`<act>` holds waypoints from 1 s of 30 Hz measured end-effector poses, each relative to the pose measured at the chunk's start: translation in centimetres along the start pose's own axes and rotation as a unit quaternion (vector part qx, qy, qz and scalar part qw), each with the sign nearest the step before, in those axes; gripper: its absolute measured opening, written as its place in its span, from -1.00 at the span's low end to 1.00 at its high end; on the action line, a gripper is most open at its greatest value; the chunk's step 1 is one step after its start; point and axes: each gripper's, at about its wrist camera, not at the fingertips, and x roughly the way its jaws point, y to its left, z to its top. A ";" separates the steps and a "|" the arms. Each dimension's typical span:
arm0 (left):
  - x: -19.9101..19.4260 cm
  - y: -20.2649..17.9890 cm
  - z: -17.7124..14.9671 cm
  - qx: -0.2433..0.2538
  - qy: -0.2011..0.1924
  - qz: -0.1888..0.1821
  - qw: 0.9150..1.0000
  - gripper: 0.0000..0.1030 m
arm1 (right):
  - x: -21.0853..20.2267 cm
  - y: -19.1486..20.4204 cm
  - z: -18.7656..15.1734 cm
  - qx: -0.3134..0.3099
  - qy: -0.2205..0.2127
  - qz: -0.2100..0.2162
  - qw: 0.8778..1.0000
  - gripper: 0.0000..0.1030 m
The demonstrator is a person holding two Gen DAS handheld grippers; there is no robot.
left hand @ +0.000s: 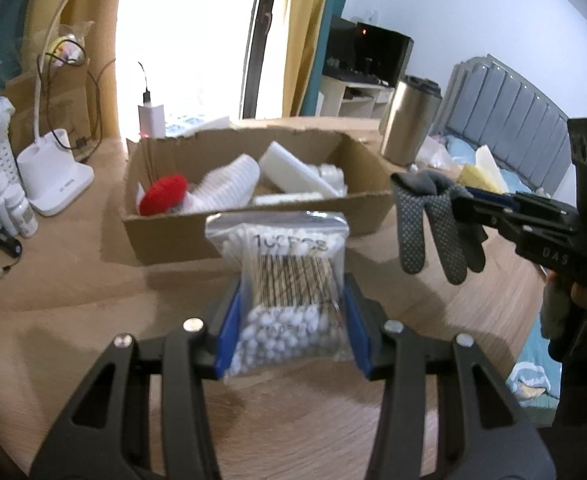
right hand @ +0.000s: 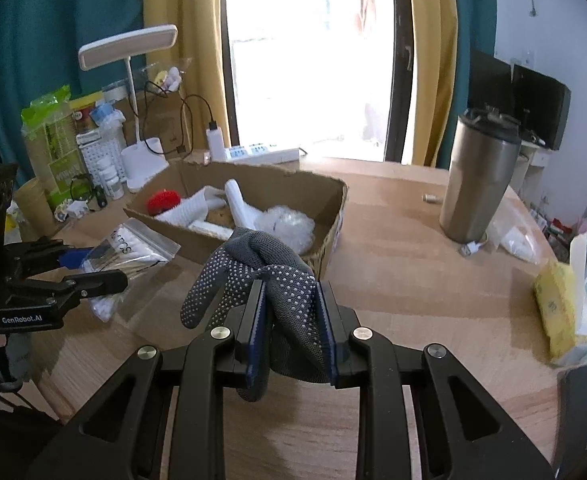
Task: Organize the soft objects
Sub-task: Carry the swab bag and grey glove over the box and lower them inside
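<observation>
My left gripper (left hand: 291, 312) is shut on a clear zip bag of cotton swabs (left hand: 289, 280), held above the wooden table in front of the cardboard box (left hand: 253, 220). From the right wrist view the same bag (right hand: 127, 256) hangs in the left gripper (right hand: 93, 268) at the left. My right gripper (right hand: 293, 320) is shut on a grey dotted glove (right hand: 261, 276), lifted off the table near the box's front corner (right hand: 325, 248). The glove (left hand: 433, 220) dangles from the right gripper (left hand: 465, 200) to the right of the box. The box holds a red soft item (left hand: 163, 194), white foam pieces and bubble wrap.
A steel tumbler (right hand: 479, 180) stands at the right of the table. A yellow packet (right hand: 561, 308) lies at the right edge. A white desk lamp (right hand: 141, 160), small bottles (left hand: 13, 204), a charger and a power strip (right hand: 265, 154) crowd the left and back.
</observation>
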 end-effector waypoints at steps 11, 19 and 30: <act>-1.5 1.1 2.3 -0.005 -0.032 0.014 0.999 -0.08 | -0.3 -0.5 2.4 -0.004 -0.026 -0.003 1.000 -0.49; -1.3 2.2 4.3 -0.006 -0.043 0.025 0.999 -0.08 | 0.5 -1.1 4.4 -0.003 -0.041 -0.008 0.999 -0.49; 0.0 3.5 6.3 -0.010 -0.048 0.033 0.998 -0.08 | 2.9 -2.2 6.2 0.011 -0.050 -0.002 0.999 -0.49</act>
